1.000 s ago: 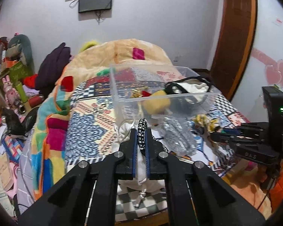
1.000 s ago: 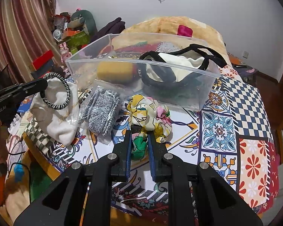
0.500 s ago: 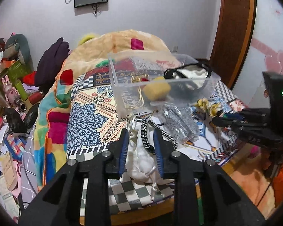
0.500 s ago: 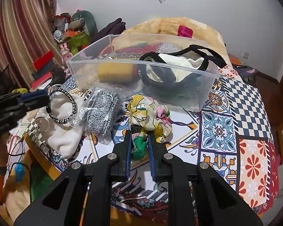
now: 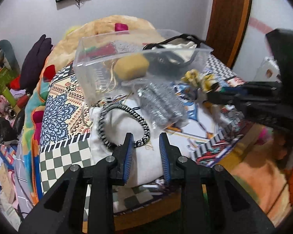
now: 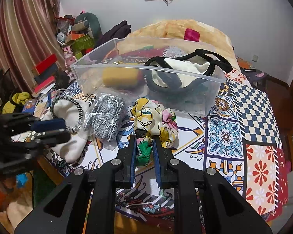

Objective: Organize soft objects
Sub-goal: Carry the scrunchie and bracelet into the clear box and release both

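The left gripper (image 5: 145, 143) hangs with its blue-padded jaws spread and empty over a white pouch (image 5: 125, 136) at the near edge of the patterned bedspread (image 5: 62, 107). In the left wrist view, a black-and-white braided hair band (image 5: 123, 126) lies flat on the pouch, its near arc just ahead of the left finger and a little to the left of the gap between the jaws. Beyond it sit a bagged grey knit item (image 5: 162, 105) and the clear plastic bin (image 5: 91, 74), which already holds a yellow sponge (image 5: 131, 66) and a black-trimmed cream bag (image 5: 177, 46). The right gripper (image 5: 220, 95) reaches in from the right of this view.

In the right wrist view, the right gripper (image 6: 144, 146) is clamped on the green end of a floral fabric scrunchie (image 6: 156, 119), whose bulk rests on the bedspread (image 6: 224, 136) straight ahead of the jaws. The bin (image 6: 214, 89) stands directly behind the scrunchie, its long side running across the view, so the likely carry is forward and up over the near wall. The left gripper (image 6: 48, 128) shows blurred at the left, beside the band (image 6: 68, 105), and is plainly the nearer tool for it.
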Demonstrator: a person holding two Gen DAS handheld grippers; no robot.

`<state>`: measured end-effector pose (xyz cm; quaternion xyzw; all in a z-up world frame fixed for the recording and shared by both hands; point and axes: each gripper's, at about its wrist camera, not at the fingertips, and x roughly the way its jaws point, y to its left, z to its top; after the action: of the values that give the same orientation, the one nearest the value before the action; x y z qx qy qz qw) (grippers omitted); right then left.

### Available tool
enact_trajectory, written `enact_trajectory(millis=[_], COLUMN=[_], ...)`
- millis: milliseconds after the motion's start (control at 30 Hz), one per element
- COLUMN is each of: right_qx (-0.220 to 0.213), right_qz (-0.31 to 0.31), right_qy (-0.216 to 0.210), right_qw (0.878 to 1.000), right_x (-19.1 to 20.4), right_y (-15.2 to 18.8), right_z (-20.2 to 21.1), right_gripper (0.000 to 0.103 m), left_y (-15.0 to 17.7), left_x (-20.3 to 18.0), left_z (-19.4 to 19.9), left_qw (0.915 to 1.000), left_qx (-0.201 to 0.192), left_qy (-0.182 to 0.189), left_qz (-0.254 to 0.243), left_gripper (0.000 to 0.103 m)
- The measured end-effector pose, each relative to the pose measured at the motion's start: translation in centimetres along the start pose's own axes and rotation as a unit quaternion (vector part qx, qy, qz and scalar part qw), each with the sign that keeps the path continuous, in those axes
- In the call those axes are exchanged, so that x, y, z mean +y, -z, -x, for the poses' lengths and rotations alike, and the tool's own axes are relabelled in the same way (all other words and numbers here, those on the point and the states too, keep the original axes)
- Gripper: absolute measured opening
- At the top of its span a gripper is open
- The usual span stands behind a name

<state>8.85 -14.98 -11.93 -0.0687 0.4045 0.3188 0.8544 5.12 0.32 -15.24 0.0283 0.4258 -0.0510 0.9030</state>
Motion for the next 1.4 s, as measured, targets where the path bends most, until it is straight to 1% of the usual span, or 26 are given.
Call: enact_trajectory(millis=[100, 167, 233, 300, 333, 367, 533, 633, 833, 967, 1100, 1200, 1300, 1400], right_qx=[0.001, 0.001, 0.001, 0.000, 0.000, 0.000, -0.006, -0.020, -0.062, -0.090, -0.101, -0.097, -0.081, -0.060], right_qz=[-0.001, -0.001, 0.001, 0.001, 0.001, 0.001, -0.003, -0.001, 0.014, 0.018, 0.020, 0.017, 0.016, 0.013], right_qy=[-0.001, 0.000, 0.000, -0.001, 0.000, 0.000, 0.001, -0.001, 0.007, 0.015, 0.020, 0.024, 0.031, 0.031], right_qw=[1.000, 1.000, 1.000, 1.000, 1.000, 1.000, 1.000, 1.000, 0.998, 0.996, 0.994, 0.995, 0.996, 0.998], right_x=[-0.1, 0.0, 0.2, 0.2, 0.2, 0.2, 0.2, 0.3, 0.9, 1.1, 1.1, 1.0, 0.9, 0.4], right_y=[0.0, 0.1, 0.1, 0.1, 0.1, 0.1, -0.3, -1.1, -3.8, -6.3, -8.3, -9.4, -10.4, -10.6], right_z=[-0.1, 0.0, 0.0, 0.0, 0.0, 0.0, 0.4, 1.3, 3.4, 3.9, 3.4, 2.2, 0.1, -1.6], right_gripper=[0.014, 0.014, 0.014, 0.014, 0.014, 0.014, 0.014, 0.014, 0.014, 0.014, 0.014, 0.015, 0.015, 0.015], left_y=[0.0, 0.1, 0.1, -0.1, -0.2, -0.2, -0.9, -2.0, -5.7, -8.5, -10.8, -12.4, -13.4, -14.5], left_x=[0.1, 0.0, 0.1, 0.4, 0.5, 0.6, 1.0, 1.6, 2.1, 2.4, 3.2, 3.8, 4.4, 5.0], left_z=[-0.2, -0.6, -1.3, -1.4, -1.4, -1.2, 0.8, 2.9, 5.8, 5.8, 4.0, 1.7, -1.0, -4.0], left_qw=[1.0000, 0.9994, 0.9994, 0.9995, 0.9996, 0.9996, 0.9990, 0.9976, 0.9922, 0.9892, 0.9901, 0.9923, 0.9945, 0.9961], left_qx=[-0.003, -0.003, 0.002, 0.000, -0.002, -0.005, -0.038, -0.066, -0.124, -0.144, -0.132, -0.113, -0.083, -0.046], left_qy=[-0.004, -0.029, -0.031, -0.029, -0.027, -0.026, -0.025, -0.013, 0.011, 0.022, 0.040, 0.042, 0.049, 0.056], left_qz=[-0.004, -0.019, -0.019, -0.015, -0.011, -0.007, 0.004, 0.011, 0.013, 0.015, 0.026, 0.029, 0.039, 0.052], left_gripper=[0.027, 0.026, 0.024, 0.018, 0.008, 0.006, 0.005, 0.005, 0.005, 0.005, 0.005, 0.005, 0.005, 0.005])
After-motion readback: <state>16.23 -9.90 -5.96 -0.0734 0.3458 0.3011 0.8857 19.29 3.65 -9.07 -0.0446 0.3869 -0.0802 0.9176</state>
